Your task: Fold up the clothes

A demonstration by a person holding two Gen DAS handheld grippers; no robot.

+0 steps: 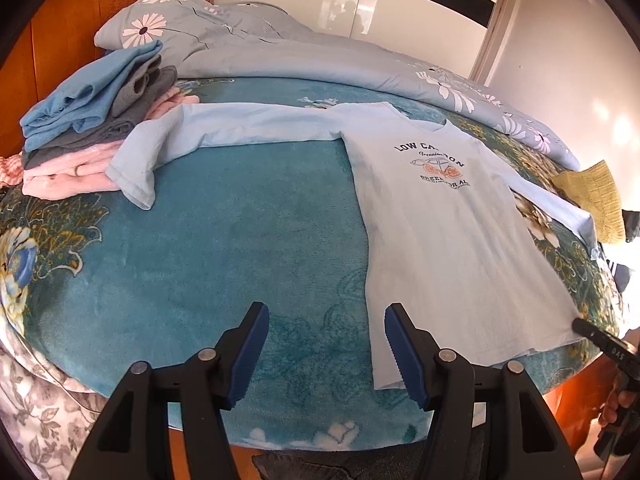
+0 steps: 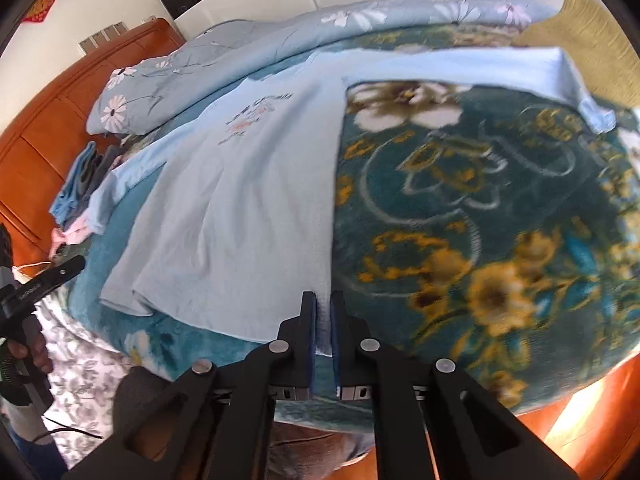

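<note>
Left wrist view: one left gripper [image 1: 326,354], jaws standing apart with nothing between them, poised over the teal floral blanket [image 1: 240,240] at the bed's near edge. One pale blue long-sleeved shirt [image 1: 452,240], printed front up, spread flat on the blanket; its lower left hem corner lies just beside the gripper's right-hand finger, contact not discernible. One sleeve reaches out to a stack of folded clothes [image 1: 92,128], blue over grey over pink, near the wooden headboard [image 1: 80,12]. Grey-blue daisy-print duvet [image 1: 260,56] bunched behind. Yellow knitted item [image 1: 592,196] at the far right edge.

Right wrist view: one right gripper [image 2: 323,314], jaws drawn together and pinching the shirt's [image 2: 240,208] lower right hem corner between blue pads. Shirt body extends away over the blanket [image 2: 480,208]; other sleeve stretched rightward. Picture motion-blurred.
</note>
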